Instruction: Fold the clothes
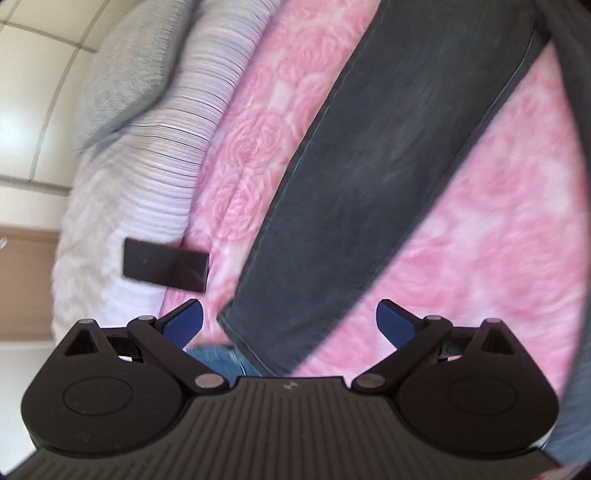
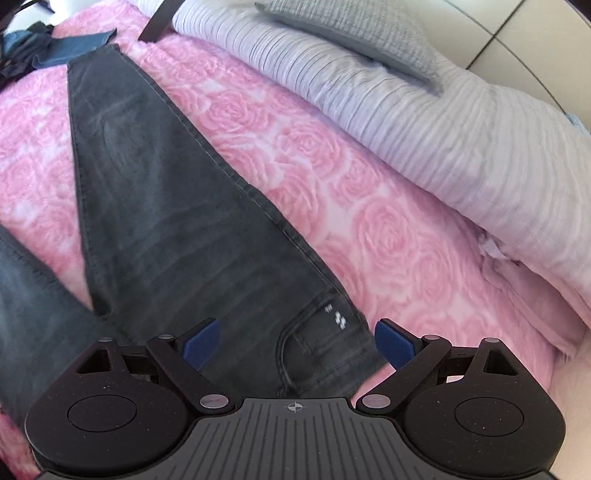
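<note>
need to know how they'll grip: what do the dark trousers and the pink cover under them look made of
The dark trousers look like washed black denim: faded charcoal surface, stitched side seams, a sewn pocket near the waist. The pink cover looks like soft plush fleece with an embossed rose pattern, matte and fuzzy, though blur leaves the fibre uncertain.

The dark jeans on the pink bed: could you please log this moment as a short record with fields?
garment: dark grey jeans, spread flat, legs apart, unfolded
surface: pink rose-patterned blanket
left gripper: open, above the leg hem end, holding nothing
right gripper: open, above the waistband and pocket end, holding nothing
nearby: striped white duvet, grey pillow, small dark box, blue cloth beyond the hem
fold progress: not yet begun
</note>
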